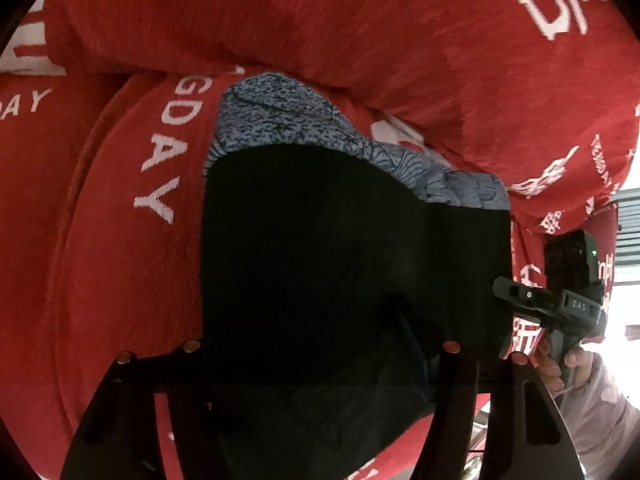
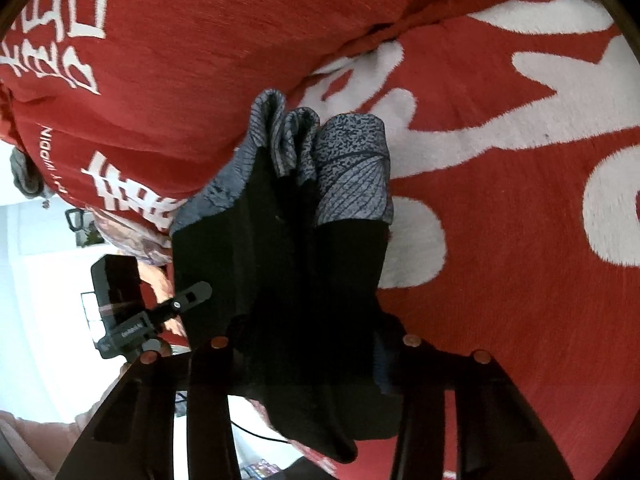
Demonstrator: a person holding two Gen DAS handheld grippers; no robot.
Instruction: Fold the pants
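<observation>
Colours and patterns: pants, blanket, gripper hardware

Pants [image 1: 340,260]: black body; hem band [image 1: 280,120] blue-grey, speckled with dark dots and fine dark leaf-vein lines. Blanket [image 1: 360,32]: red, faintly heathered weave, with white block lettering and large white characters and shapes. Left gripper [image 1: 320,408]: black fingers with small copper-coloured round studs. Right gripper [image 2: 316,400]: the same black with copper-coloured studs. Sleeve [image 1: 600,420]: pale pinkish grey.
</observation>
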